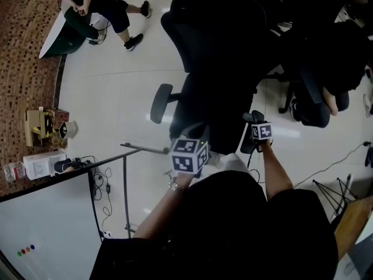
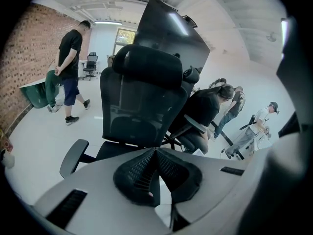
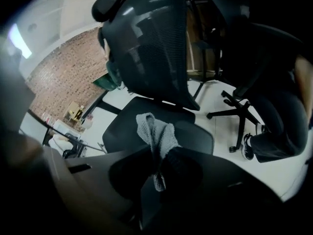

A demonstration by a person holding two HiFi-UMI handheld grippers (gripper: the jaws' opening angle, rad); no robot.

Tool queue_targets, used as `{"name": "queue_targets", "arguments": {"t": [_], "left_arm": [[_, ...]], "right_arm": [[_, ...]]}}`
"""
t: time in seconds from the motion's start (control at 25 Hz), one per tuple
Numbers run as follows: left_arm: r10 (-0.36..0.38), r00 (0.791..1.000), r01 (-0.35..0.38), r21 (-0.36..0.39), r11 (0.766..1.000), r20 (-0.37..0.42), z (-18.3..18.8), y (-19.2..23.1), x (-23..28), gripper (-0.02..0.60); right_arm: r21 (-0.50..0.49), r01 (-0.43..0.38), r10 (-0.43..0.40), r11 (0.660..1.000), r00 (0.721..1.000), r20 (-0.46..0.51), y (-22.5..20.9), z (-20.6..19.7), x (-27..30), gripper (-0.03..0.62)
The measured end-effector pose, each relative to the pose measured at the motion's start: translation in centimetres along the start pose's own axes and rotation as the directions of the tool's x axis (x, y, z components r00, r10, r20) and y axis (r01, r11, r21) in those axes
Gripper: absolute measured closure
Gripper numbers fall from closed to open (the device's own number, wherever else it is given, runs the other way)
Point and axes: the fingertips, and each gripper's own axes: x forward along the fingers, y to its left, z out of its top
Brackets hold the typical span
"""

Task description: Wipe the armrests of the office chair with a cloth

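Note:
The black office chair (image 1: pixel 215 45) stands in front of me, and its left armrest (image 1: pixel 160 102) juts out over the white floor. My left gripper (image 1: pixel 189 151) hovers before the seat. Its jaws meet at the tips with nothing between them (image 2: pixel 155 153), facing the backrest (image 2: pixel 142 102) and the left armrest (image 2: pixel 73 156). My right gripper (image 1: pixel 260 130) is at the chair's right side, shut on a grey cloth (image 3: pixel 155 131) that sticks up from its jaws (image 3: pixel 157 173). Just behind the cloth is a dark pad (image 3: pixel 195 136), seemingly the right armrest, with the seat (image 3: pixel 132 124) beyond it.
A second black chair (image 1: pixel 317 92) with a seated person is close on the right. A whiteboard (image 1: pixel 46 226) on a metal stand (image 1: pixel 125 185), cables and boxes (image 1: pixel 44 127) lie at the left. A person (image 1: pixel 99 4) stands far left. A tripod's legs (image 1: pixel 332 191) show at the lower right.

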Motion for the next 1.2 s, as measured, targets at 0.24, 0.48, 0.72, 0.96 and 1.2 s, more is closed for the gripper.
{"name": "queue_targets", "arguments": {"t": [0.24, 0.48, 0.72, 0.96, 1.2], "left_arm": [[-0.015, 1.000, 0.015, 0.002, 1.000, 0.008, 0.1, -0.4, 0.1, 0.581], [-0.023, 1.000, 0.023, 0.005, 1.000, 0.004, -0.4, -0.6, 0.0, 0.581], [-0.013, 1.000, 0.013, 0.011, 1.000, 0.003, -0.8, -0.6, -0.8, 0.581], [-0.009, 1.000, 0.010, 0.010, 1.000, -0.005, -1.5, -0.7, -1.3, 0.581], [-0.010, 1.000, 0.010, 0.000, 1.000, 0.015, -0.4, 0.1, -1.1, 0.581]], "right_arm": [[-0.154, -0.221, 0.194, 0.963, 0.966, -0.173, 7.5, -9.3, -0.5, 0.560], [-0.145, -0.270, 0.248, 0.952, 0.957, -0.152, 8.1, -12.1, -3.0, 0.560], [0.068, -0.128, 0.117, 0.989, 0.983, 0.142, -0.9, -0.4, -4.2, 0.560], [0.169, 0.045, -0.053, 0.985, 0.997, 0.046, -6.5, 1.1, -2.3, 0.560], [0.285, 0.059, -0.096, 0.957, 0.989, 0.116, -4.6, -2.9, -3.2, 0.560]]}}
